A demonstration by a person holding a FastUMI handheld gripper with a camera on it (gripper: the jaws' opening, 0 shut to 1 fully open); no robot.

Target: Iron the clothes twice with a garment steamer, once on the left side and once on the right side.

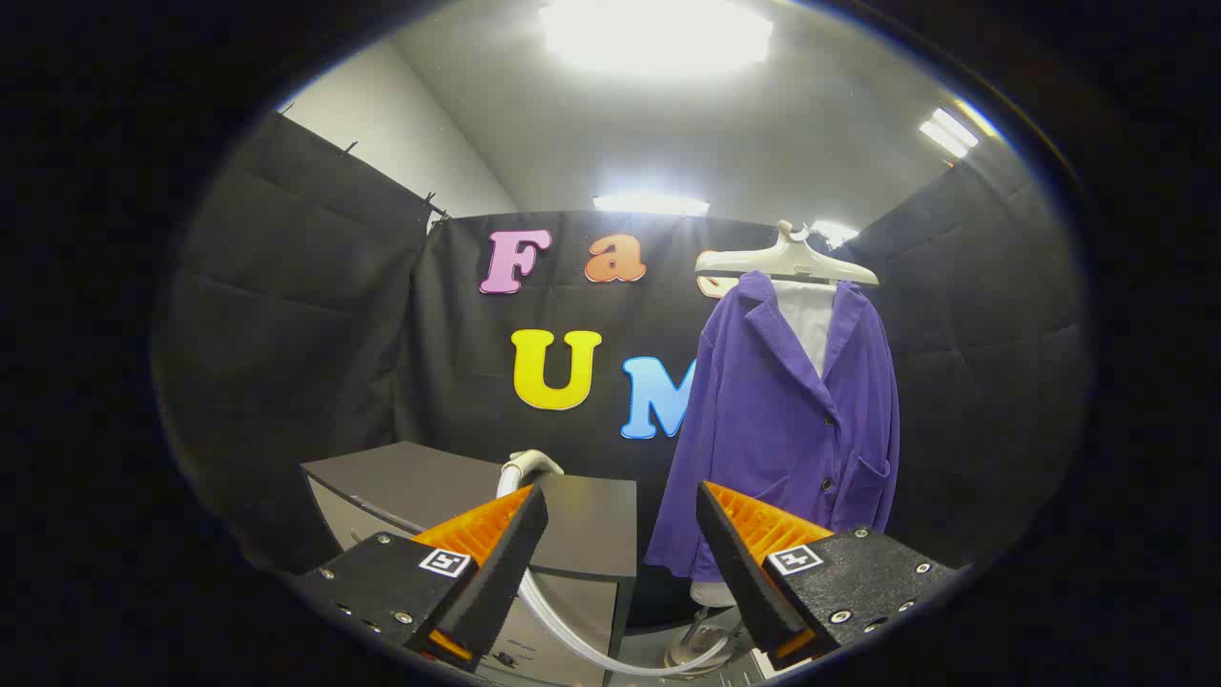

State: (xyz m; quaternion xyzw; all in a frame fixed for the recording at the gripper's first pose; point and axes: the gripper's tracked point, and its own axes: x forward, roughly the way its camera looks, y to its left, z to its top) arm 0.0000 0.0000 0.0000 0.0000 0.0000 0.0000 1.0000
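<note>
A purple corduroy jacket [787, 429] hangs on a white hanger [787, 260] beyond my right finger, its front facing me, with a white panel behind its collar. My gripper [622, 501] is open with nothing between its fingers. Just beyond my left finger, the white end of the garment steamer [530, 465] pokes up over a dark cabinet top. Its pale hose [591, 644] curves down between my fingers toward a base low on the floor. The jacket's lower hem is hidden behind my right finger.
A dark-topped cabinet [420, 482] with pale front panels stands to the left, just ahead of my left finger. A white stand base [701, 644] sits under the jacket. Black cloth walls close in the booth on all sides.
</note>
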